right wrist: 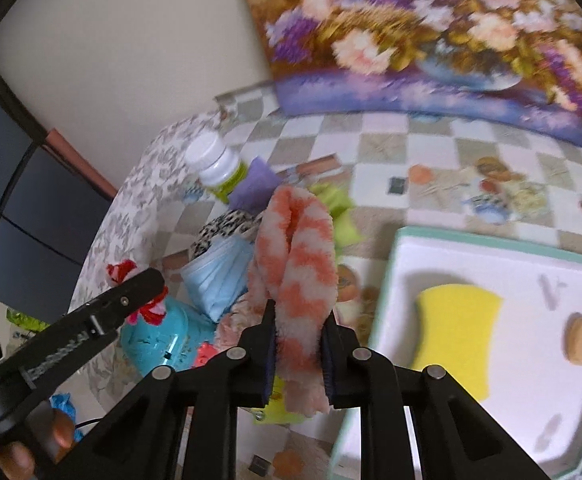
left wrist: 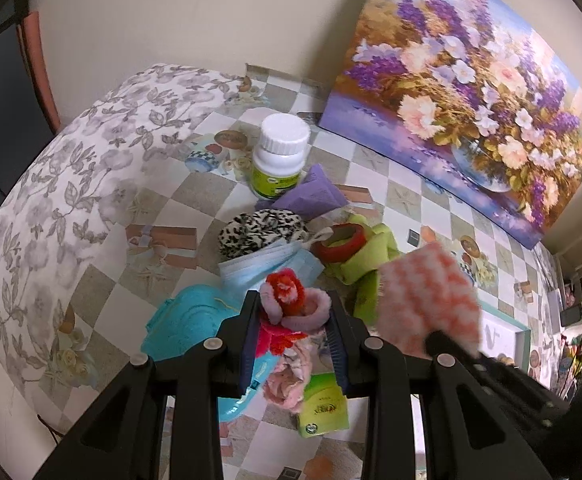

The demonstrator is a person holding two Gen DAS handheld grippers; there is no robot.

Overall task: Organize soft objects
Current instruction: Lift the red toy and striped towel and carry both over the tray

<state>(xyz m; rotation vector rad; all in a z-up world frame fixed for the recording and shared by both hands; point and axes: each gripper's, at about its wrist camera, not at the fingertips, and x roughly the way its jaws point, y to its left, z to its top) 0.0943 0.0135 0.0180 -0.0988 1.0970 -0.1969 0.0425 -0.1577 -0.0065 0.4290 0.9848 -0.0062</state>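
The right gripper is clamping an orange-and-white cloth at frame center, the box lying lower right beside it. Next, likely carrying it there. The left gripper is pinching a pink scrunchie.

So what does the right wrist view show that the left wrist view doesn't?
Only the right wrist view: a yellow sponge in the white tray.
Only the left wrist view: a red tape roll on green cloth, and the pink scrunchie between the left tongs.
Both: the orange-and-white cloth, blue mask, white bottle.
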